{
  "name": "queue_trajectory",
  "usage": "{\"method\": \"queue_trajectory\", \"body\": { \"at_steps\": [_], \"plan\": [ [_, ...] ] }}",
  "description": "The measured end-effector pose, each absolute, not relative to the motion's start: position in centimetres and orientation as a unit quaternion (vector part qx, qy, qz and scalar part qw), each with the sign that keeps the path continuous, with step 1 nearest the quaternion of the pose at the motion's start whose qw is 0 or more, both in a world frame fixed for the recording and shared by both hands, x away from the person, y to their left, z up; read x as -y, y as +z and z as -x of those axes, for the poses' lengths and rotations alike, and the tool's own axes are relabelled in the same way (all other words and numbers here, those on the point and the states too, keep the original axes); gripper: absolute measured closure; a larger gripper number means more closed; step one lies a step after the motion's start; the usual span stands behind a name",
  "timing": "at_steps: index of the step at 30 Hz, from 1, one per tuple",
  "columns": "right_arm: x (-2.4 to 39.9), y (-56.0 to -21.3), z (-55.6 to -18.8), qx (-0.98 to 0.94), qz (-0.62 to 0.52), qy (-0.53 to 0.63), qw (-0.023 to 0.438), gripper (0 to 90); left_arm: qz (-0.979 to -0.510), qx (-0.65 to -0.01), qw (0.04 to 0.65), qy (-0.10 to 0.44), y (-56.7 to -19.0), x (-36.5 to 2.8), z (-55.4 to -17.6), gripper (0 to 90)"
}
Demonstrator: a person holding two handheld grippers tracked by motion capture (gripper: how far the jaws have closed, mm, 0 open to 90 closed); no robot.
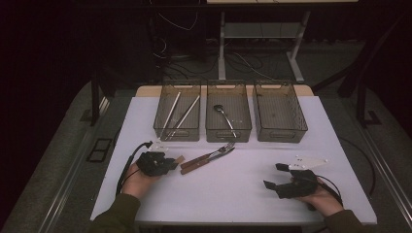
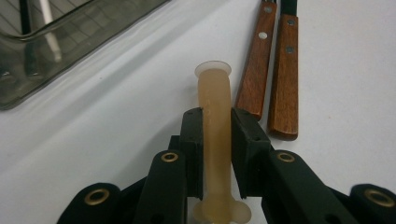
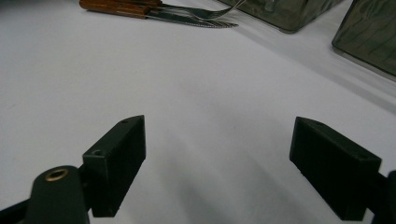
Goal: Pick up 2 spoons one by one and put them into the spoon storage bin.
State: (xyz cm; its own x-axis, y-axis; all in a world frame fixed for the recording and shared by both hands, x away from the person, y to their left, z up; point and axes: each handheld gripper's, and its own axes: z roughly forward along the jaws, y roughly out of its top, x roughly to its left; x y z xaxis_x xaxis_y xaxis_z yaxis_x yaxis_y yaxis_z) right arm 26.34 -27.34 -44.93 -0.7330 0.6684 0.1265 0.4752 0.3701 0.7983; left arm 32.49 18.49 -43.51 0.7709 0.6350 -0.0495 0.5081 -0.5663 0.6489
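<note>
From the high view, the left gripper [image 1: 167, 164] lay on the white table [image 1: 233, 194] beside two wooden-handled cutlery pieces [image 1: 206, 158], while the right gripper [image 1: 278, 177] rested well apart, jaws spread. In the left gripper view, the pads were clamped on a translucent beige silicone rod with a flared end [image 2: 214, 116], lying on the table just beside the brown handles [image 2: 270, 70]. The right gripper view showed its jaws wide apart, gripping nothing, over bare table.

Dim room, grey carpet floor [image 1: 58, 160], white table [image 1: 272, 145], desk legs [image 1: 222, 53], cables [image 1: 170, 53] behind
</note>
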Motion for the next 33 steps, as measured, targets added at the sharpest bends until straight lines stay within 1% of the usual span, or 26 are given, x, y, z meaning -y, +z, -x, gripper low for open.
{"method": "queue_trajectory", "body": {
  "at_steps": [13,20,26,33],
  "plan": [
    [27.3,-45.0,-26.4,-0.822,-0.347,0.439,0.111,18.5,-0.870,-0.329,0.357,0.089,-42.0,-18.4,-32.2,75.4],
    [27.3,-45.0,-26.4,-0.822,-0.347,0.439,0.111,18.5,-0.859,-0.325,0.386,0.087,-40.6,-17.7,-32.5,75.3],
    [27.3,-45.0,-26.4,-0.820,-0.350,0.440,0.111,18.5,-0.855,-0.312,0.404,0.087,-39.1,-15.8,-33.8,75.3],
    [27.3,-44.9,-26.3,-0.818,-0.356,0.439,0.104,18.5,-0.853,-0.296,0.421,0.088,-37.5,-12.4,-36.5,75.2]
  ]
}}
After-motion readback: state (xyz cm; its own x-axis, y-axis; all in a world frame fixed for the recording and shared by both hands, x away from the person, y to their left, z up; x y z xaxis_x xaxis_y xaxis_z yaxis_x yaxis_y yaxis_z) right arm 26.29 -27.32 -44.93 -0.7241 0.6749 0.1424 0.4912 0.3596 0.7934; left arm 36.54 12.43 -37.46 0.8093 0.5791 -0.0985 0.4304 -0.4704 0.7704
